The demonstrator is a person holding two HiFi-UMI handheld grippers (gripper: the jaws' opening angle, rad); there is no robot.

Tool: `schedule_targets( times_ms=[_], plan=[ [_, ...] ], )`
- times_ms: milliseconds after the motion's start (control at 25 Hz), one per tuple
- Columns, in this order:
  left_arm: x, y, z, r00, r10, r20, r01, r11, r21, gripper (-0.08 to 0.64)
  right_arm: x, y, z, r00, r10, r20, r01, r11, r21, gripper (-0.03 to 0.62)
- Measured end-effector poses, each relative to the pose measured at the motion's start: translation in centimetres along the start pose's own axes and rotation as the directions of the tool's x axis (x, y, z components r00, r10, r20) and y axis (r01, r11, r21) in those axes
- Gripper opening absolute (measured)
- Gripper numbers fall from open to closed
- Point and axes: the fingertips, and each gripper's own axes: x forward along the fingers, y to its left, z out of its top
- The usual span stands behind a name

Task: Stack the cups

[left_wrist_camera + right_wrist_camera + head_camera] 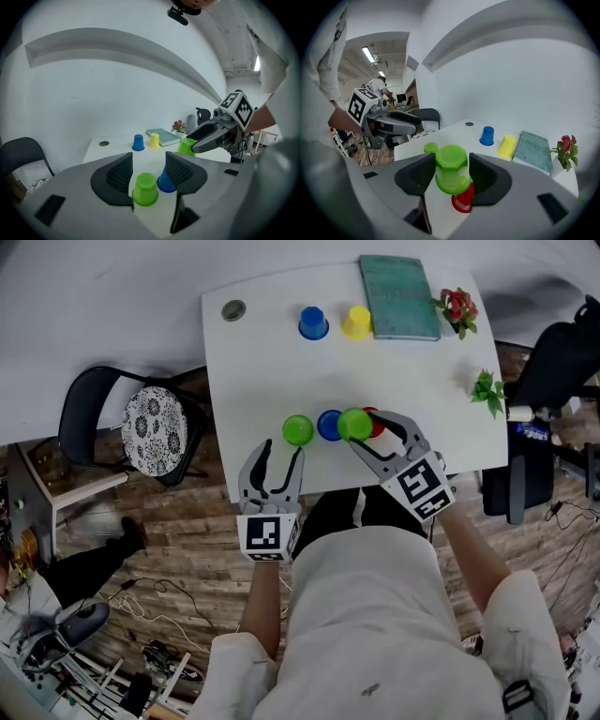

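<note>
On the near edge of the white table (272,362), three upside-down cups stand in a row: the left green cup (297,430), the near blue cup (329,425) just beside it, and the red cup (464,201).

The right tongs (361,426) are closed on the right green cup (354,424). In the right gripper view, both pads lie against the sides of this cup. It is mouth down, directly over the red cup and slightly off to one side of it. Its rim overlaps the top of the red cup. Whether it rests on the red cup cannot be determined.

The left tongs (281,451) have the jaws apart and grip nothing. The left green cup stands on the table just ahead of the jaw tips and touches neither pad.

At the far edge of the table, the far blue cup (313,322) and the yellow cup (355,322) stand side by side, mouth down. A green book (398,296) lies flat just beside the yellow cup.
</note>
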Motion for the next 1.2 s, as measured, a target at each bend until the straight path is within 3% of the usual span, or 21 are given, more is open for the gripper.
schedule_targets(
  times_ms=[360,640,880,1200],
  plan=[
    [0.2,-0.1,0.2,1.0,0.003,0.002,-0.003,1.0,0.001,0.224,-0.5,0.1,0.4,1.0,0.027,0.01,-0.028,1.0,0.001,0.264],
    [0.7,-0.6,0.7,1.0,0.016,-0.003,-0.015,1.0,0.016,0.224,-2.6,-1.7,3.1,0.994,0.046,0.1,-0.047,0.999,0.006,0.267],
    [1.1,-0.9,1.4,0.998,0.06,-0.007,-0.06,0.998,0.008,0.224,-3.4,-4.9,4.3,0.988,0.058,0.14,-0.059,0.998,0.006,0.267],
    [0.9,-1.3,2.6,0.988,0.154,-0.031,-0.155,0.988,-0.018,0.224,-0.4,-11.0,3.9,0.992,0.06,0.107,-0.058,0.998,-0.025,0.267]
  ],
)
